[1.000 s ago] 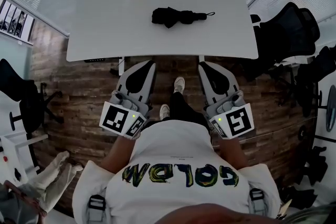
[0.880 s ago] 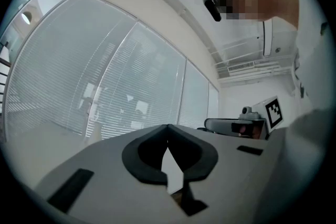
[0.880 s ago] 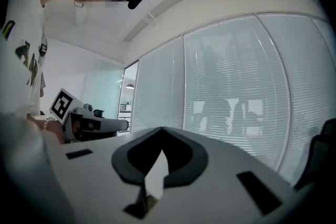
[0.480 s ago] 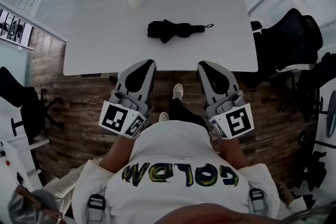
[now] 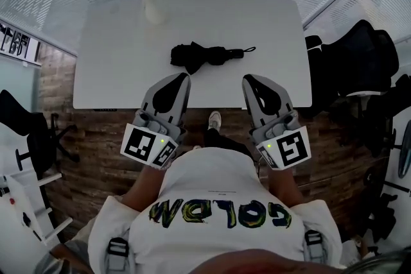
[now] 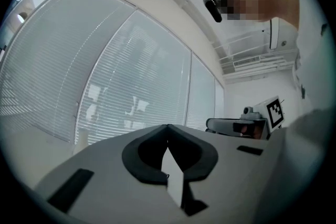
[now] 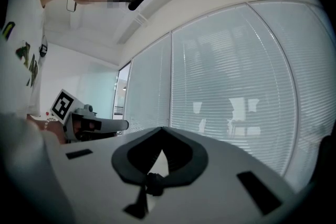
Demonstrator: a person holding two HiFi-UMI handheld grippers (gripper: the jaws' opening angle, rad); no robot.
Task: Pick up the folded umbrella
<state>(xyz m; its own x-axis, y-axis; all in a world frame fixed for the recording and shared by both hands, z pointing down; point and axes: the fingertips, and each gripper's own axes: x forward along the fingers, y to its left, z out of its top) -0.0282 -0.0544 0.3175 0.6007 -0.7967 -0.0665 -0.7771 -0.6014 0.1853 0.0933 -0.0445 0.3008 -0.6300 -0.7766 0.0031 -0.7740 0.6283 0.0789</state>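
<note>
Head view: we note the black folded umbrella (image 5: pixel 204 56) lying on its side near the middle of the white table (image 5: pixel 109 74), its strap loop pointing right. A white bottle (image 5: pixel 153 6) stands by the far edge, left of the umbrella and well apart from it. Our left gripper (image 5: pixel 182 78) and right gripper (image 5: pixel 248 79) point level across the table's near edge, one to each side, short of the umbrella. Left gripper view and right gripper view: each pair of jaws meets at the tips, with nothing between. A black office chair (image 5: pixel 359 54) stands right of the table, on a wood floor (image 5: pixel 90 138).
</note>
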